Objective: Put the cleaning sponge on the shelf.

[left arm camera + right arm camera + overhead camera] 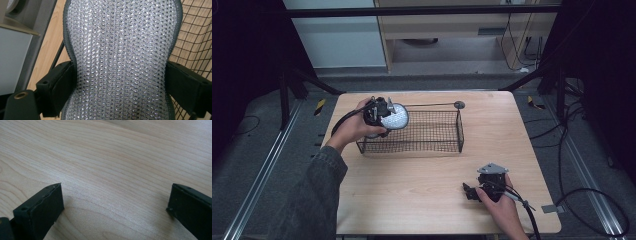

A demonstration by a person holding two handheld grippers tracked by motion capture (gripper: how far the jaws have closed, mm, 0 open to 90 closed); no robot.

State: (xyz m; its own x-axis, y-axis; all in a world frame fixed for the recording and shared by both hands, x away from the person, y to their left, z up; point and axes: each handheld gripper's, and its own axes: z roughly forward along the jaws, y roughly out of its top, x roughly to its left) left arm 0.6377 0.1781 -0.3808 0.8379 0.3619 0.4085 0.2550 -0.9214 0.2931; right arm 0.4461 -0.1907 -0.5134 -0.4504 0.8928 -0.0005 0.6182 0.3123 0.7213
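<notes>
A silvery, scale-textured pad with a dark grey rim point(394, 117) hangs over the left end of a black wire basket point(447, 142). My left gripper point(383, 116) is shut on it. In the left gripper view the pad point(120, 55) is pinched at its narrow waist between both black jaws, and the basket mesh point(197, 37) shows at the right. My right gripper point(471, 191) rests low on the table near the front right, held by a hand. In the right gripper view its jaws stand wide apart over bare wood point(115, 170) with nothing between them.
The wooden table point(412, 190) has bare surface in front of the basket. A long wire handle with a round end point(459, 104) runs along the basket's far side. Cables trail off the table's right edge, and dark frame legs stand at both sides.
</notes>
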